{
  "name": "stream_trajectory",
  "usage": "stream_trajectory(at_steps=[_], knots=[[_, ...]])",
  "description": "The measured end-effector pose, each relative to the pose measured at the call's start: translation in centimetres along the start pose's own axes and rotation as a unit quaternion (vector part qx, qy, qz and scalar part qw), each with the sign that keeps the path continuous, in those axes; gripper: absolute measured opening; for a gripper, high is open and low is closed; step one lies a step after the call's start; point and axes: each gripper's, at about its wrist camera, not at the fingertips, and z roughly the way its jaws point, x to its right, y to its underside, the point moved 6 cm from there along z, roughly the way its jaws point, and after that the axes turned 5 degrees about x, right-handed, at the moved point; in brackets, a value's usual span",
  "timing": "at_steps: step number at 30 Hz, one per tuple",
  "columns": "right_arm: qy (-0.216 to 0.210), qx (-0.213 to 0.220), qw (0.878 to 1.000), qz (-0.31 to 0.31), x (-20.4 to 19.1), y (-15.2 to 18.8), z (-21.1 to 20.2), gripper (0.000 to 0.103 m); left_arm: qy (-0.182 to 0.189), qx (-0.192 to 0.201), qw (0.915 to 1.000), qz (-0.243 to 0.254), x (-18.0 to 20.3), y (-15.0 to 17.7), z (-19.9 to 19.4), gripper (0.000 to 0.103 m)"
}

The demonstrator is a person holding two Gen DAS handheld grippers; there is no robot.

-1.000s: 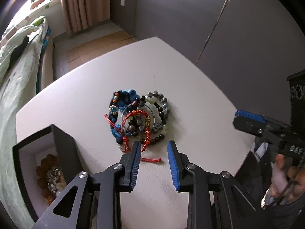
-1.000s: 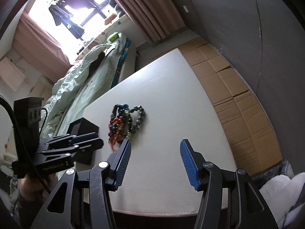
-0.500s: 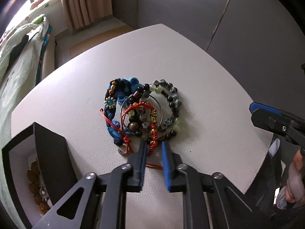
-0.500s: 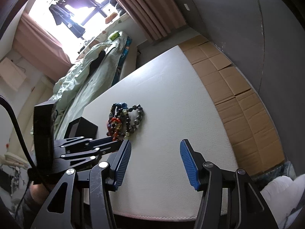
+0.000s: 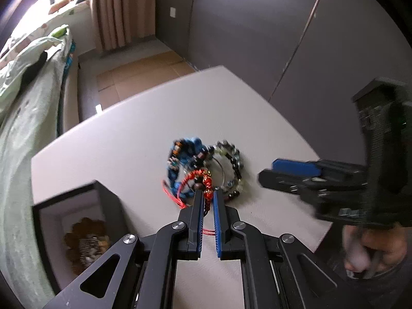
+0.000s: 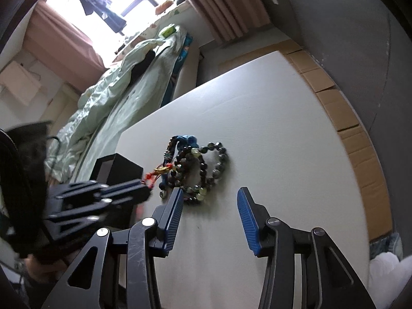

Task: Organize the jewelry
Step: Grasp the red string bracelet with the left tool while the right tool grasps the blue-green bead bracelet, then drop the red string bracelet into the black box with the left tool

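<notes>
Red corded bracelet is pinched between the narrow jaws of the left gripper, beside the bead pile. Right gripper hangs wide, holding nothing.

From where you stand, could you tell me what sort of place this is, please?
Most likely a bedroom at home: a bed with a rumpled pale green duvet beside the white table, pinkish curtains at a bright window, and clothes hanging outside it.

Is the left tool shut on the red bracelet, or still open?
Shut on it. The left tool has its blue pads nearly together with the red bracelet pinched between them, above the bracelet pile.
</notes>
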Motion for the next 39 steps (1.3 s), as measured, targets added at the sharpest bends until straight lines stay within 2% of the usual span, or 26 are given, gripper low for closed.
stream_trajectory(at_steps=[5,16,20,22,29,37,39], knots=[[0.012,-0.013,1.000,-0.019,-0.9,-0.7,1.6,0.040,-0.003,0.021,0.9997,-0.011,-0.9,-1.1,-2.2,0.007],[0.050,-0.044,0.995,-0.078,-2.7,-2.1,4.5,0.037,-0.007,0.053,0.9980,-0.032,-3.5,-1.9,-5.7,0.007],[0.068,-0.063,0.991,-0.092,-2.7,-1.8,5.7,0.010,-0.012,0.060,0.9971,-0.046,-4.9,-1.7,-6.6,0.007],[0.081,-0.062,0.990,-0.093,-2.5,-1.8,5.7,0.010,-0.011,0.062,0.9965,-0.056,-5.6,-1.5,-7.0,0.007],[0.064,-0.028,0.992,-0.104,-4.8,-2.8,2.9,0.010,-0.020,0.068,0.9938,-0.086,-7.9,-0.5,-8.0,0.008],[0.049,-0.004,0.990,-0.134,-9.1,-4.0,0.3,0.010,-0.017,0.064,0.9916,-0.111,-9.6,0.7,-9.0,0.008],[0.044,0.002,0.989,-0.140,-10.3,-4.2,-0.1,0.010,-0.020,0.054,0.9913,-0.118,-10.1,1.1,-9.1,0.012]])
